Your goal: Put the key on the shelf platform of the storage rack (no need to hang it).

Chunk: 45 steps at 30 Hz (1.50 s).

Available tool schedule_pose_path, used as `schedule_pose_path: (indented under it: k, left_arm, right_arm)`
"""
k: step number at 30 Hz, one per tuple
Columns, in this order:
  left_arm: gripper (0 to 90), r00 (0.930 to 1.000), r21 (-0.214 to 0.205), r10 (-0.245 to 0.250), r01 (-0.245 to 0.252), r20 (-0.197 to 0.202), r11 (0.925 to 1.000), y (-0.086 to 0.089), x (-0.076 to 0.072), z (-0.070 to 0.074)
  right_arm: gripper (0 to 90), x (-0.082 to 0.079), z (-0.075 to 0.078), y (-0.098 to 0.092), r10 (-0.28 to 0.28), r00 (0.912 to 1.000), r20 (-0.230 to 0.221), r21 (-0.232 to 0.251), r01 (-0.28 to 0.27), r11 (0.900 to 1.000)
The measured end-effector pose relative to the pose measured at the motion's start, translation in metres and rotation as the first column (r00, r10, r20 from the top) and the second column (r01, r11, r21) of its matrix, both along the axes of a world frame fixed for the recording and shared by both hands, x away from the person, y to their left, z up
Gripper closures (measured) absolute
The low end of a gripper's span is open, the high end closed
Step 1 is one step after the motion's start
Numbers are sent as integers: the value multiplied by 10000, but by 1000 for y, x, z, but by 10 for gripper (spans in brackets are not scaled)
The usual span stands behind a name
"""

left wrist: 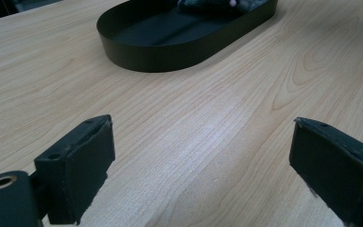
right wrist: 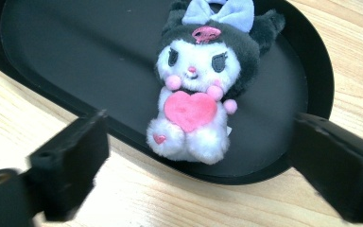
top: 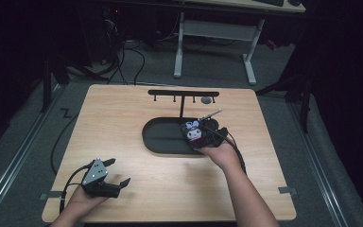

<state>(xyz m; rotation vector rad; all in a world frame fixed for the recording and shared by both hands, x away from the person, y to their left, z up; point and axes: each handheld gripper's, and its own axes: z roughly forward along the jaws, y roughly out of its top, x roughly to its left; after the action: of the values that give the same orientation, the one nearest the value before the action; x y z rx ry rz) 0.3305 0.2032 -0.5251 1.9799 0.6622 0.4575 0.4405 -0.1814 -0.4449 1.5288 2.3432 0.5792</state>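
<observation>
Down at the near left corner of the table [top: 123,101], the left gripper [left wrist: 201,165] rests low over bare wood with its jaws spread wide and nothing between them. Further in, the right gripper [right wrist: 203,165] sits at the near right end of the black tray [right wrist: 52,52], jaws released and standing wide, and the plush toy [right wrist: 198,90] lies face up in that end of the tray, untouched by the pads. At the far edge stands a black hook rack [top: 183,93].
</observation>
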Motion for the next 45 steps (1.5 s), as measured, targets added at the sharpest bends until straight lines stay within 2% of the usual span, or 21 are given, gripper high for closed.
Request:
schedule_pose_path:
  k: [7,17,28,32,41,45]
  left_arm:
    - [84,10000,10,-9,9,-6,10000,0,0,0]
    - [84,10000,32,-28,28,13,10000,0,0,0]
    - [84,10000,70,-39,38,19,10000,-1,0,0]
    - [84,10000,73,-41,41,16,10000,-1,0,0]
    - [84,10000,88,-54,54,23,9999,-1,-1,0]
    - [84,10000,108,-67,67,17,9999,-1,-1,0]
  right_arm:
    - [0,-4,-1,-1,55,10000,82,-155,-53,9999]
    - [0,-17,0,-7,-44,9992,399,201,36,9998]
    - [0,-38,-8,-14,-18,9972,742,413,-13,9991]
    - [0,-50,-13,-16,100,9931,1167,344,-141,9993]
    - [0,-71,-26,-17,321,9846,1719,361,-388,9986]
    - [0,-81,-34,-18,255,9821,1866,677,-388,9970]
